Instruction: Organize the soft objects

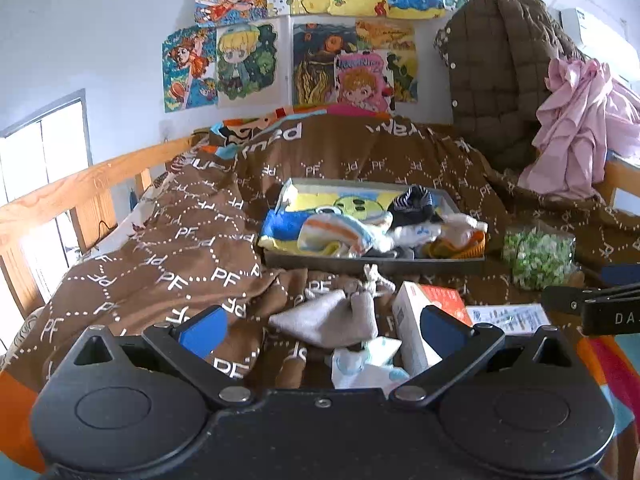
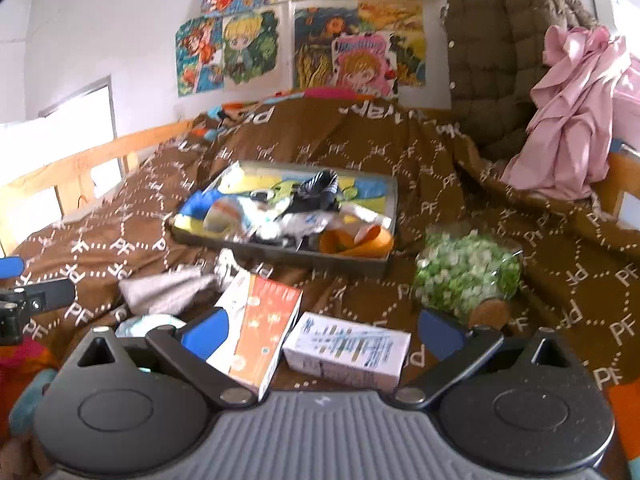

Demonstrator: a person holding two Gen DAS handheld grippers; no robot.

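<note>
A grey tray (image 1: 372,265) (image 2: 280,254) full of socks and small cloths sits on the brown bedspread. A grey cloth pouch (image 1: 332,318) (image 2: 168,288) lies in front of it. A white-blue soft item (image 1: 366,364) (image 2: 144,325) lies nearest. My left gripper (image 1: 320,330) is open and empty, just behind the pouch. My right gripper (image 2: 320,330) is open and empty over an orange-white box (image 2: 260,328) and a white box (image 2: 348,350). A green-white bag (image 1: 538,254) (image 2: 466,274) lies to the right.
A wooden bed rail (image 1: 80,192) runs along the left. A brown quilted jacket (image 1: 500,64) and a pink garment (image 1: 576,128) hang at the back right. Drawings cover the wall. The orange-white box (image 1: 424,320) lies right of the pouch.
</note>
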